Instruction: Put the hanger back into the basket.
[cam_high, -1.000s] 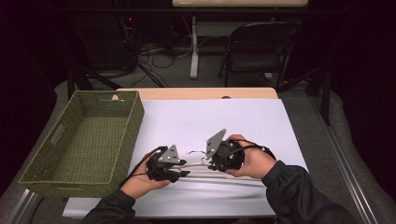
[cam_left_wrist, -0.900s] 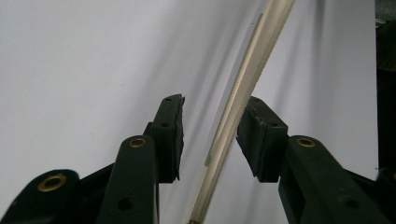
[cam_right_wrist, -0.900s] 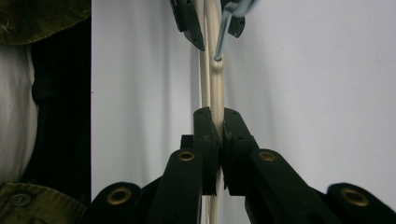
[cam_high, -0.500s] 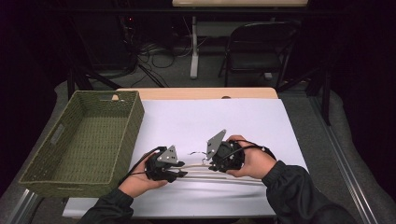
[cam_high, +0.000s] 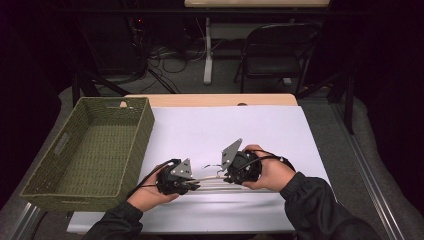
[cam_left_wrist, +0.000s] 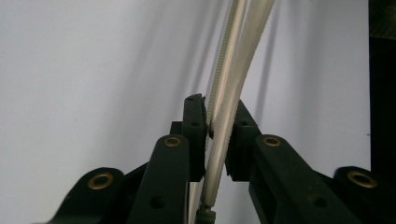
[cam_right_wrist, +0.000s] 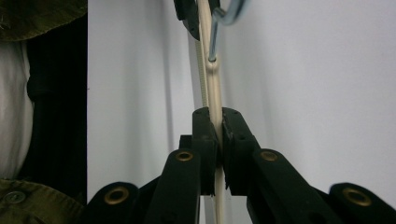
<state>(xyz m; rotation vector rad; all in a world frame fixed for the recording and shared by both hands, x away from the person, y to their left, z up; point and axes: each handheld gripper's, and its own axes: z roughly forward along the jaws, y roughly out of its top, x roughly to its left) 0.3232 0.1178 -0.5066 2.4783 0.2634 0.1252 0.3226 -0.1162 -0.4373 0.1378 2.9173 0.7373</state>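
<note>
In the high view, the left tool (cam_high: 192, 186) and the right tool (cam_high: 227, 176) face each other near the front edge of the bench (cam_high: 280, 135), and between them they hold a cream clothes hanger (cam_high: 210, 177) just above the white cover. Against half a second and one second ago almost nothing has changed: both hands sit at the same place and the hanger is not carried anywhere, so I judge that the work is paused in a shared hold, not yet in a transfer. The green woven basket (cam_high: 135, 131) stands at the left edge of the bench, apart from the hands; nothing lies between it and the hanger, so the way there looks free. In the left tool view, the jaws of the left tool (cam_left_wrist: 215, 140) are closed on the hanger's pale bars (cam_left_wrist: 229, 93), which run up and away over the white cover. In the right tool view, the right tool (cam_right_wrist: 219, 135) is shut tight on one cream bar (cam_right_wrist: 212, 88), and the metal hook (cam_right_wrist: 219, 28) rises from this bar farther on, beside the other tool's jaw.
</note>
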